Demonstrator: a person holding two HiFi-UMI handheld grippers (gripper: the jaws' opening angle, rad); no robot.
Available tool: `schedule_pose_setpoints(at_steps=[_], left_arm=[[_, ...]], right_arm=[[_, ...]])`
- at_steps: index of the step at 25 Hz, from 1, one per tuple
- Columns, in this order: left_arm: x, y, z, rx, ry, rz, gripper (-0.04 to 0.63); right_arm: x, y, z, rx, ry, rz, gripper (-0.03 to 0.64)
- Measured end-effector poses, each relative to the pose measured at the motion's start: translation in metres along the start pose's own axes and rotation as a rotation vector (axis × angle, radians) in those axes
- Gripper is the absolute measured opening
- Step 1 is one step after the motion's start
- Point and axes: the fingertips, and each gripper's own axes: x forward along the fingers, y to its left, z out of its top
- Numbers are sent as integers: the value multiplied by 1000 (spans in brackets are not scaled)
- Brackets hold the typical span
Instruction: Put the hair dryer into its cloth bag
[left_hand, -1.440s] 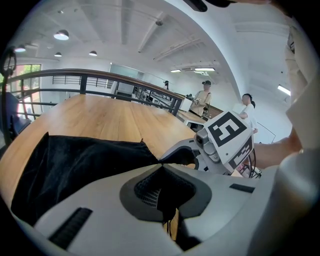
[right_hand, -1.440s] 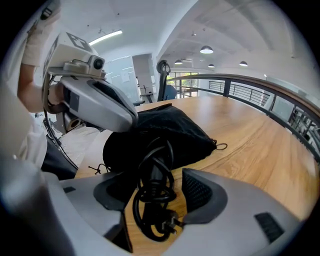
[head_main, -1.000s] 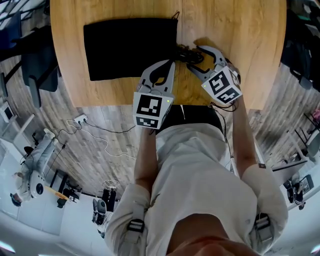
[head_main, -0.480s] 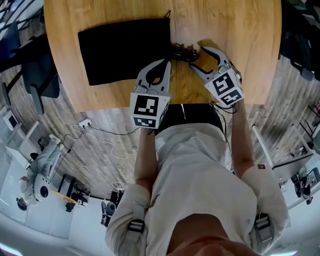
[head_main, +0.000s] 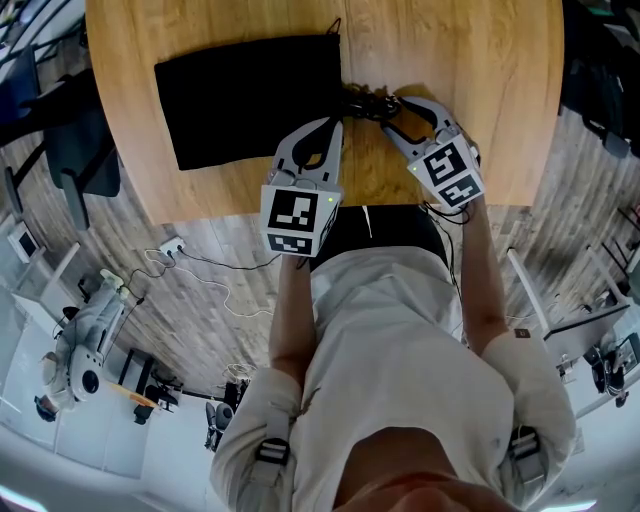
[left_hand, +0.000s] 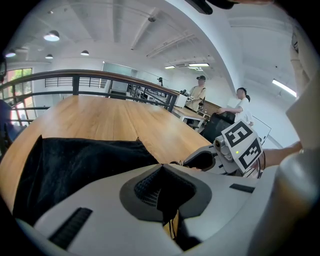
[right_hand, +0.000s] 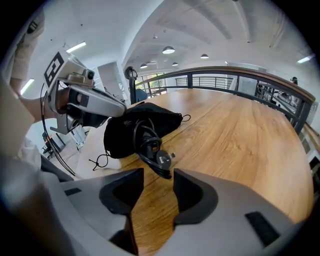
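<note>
Wooden table (head_main: 480, 80) | cloth bag (head_main: 250, 95) short of near edge | cord (head_main: 368, 103) beside

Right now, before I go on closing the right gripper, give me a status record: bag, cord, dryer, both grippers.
bag: black, lying on the table
cord: coiled, with its plug, at the bag's edge nearest the right gripper
dryer body: not in sight
left gripper: jaws together, at the bag's near corner; whether it pinches cloth cannot be told
right gripper: jaws apart, have just been closing; a cord loop lies at their mouth, pads not pressing on it
</note>
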Motion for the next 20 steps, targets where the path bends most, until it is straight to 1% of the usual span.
schedule_pose_setpoints(at_steps=[4,9,20], left_arm=[[0,-1,0,-2,-1,-1,20],[-2,-2,-2,-3,-3,-1,20],[-5,-3,-1,-8,-14,-7,20]], right_arm=[[0,-6,-1,4,-2,-35,118],[-1,-6,-2,-32,19,-42,95],[-5,-6,7,-40,3,-52,89]])
